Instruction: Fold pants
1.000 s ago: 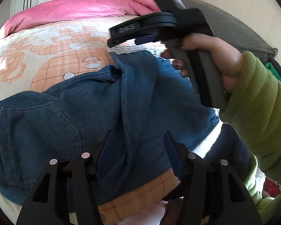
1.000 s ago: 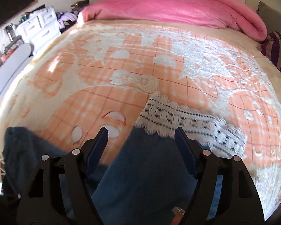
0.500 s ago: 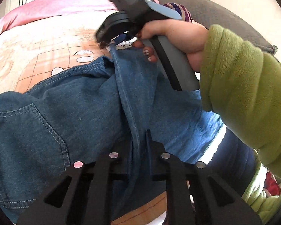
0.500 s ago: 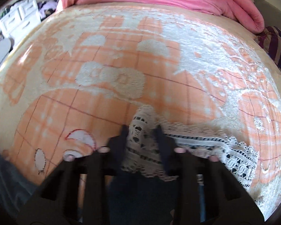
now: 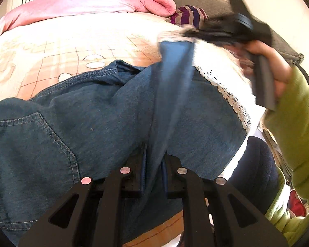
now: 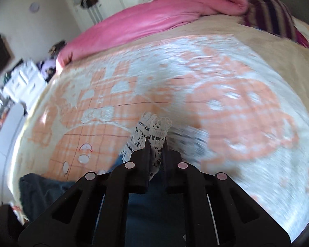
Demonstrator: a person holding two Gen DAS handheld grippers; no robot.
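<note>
Blue denim pants (image 5: 105, 119) with white lace hems (image 5: 232, 100) lie on the orange-and-white bedspread (image 5: 51, 47). My left gripper (image 5: 153, 160) is shut on a raised fold of the denim near the crotch seam. My right gripper (image 6: 156, 144) is shut on the lace hem (image 6: 152, 127) of one leg and holds it lifted above the bed. In the left wrist view the right gripper (image 5: 222, 30) shows blurred at upper right, with the taut leg (image 5: 175, 72) stretched between the two grippers. The back pocket (image 5: 31, 144) lies at left.
A pink duvet (image 5: 88, 2) is bunched at the head of the bed. A striped purple cloth (image 5: 187, 16) and a grey headboard cushion (image 5: 195, 0) are at the far right. White drawers (image 6: 22, 80) stand left of the bed.
Both grippers closed on the pants, left on the seam fold, right on the lace hem. The right gripper has since lifted the leg up and to the right, pulling it taut.
</note>
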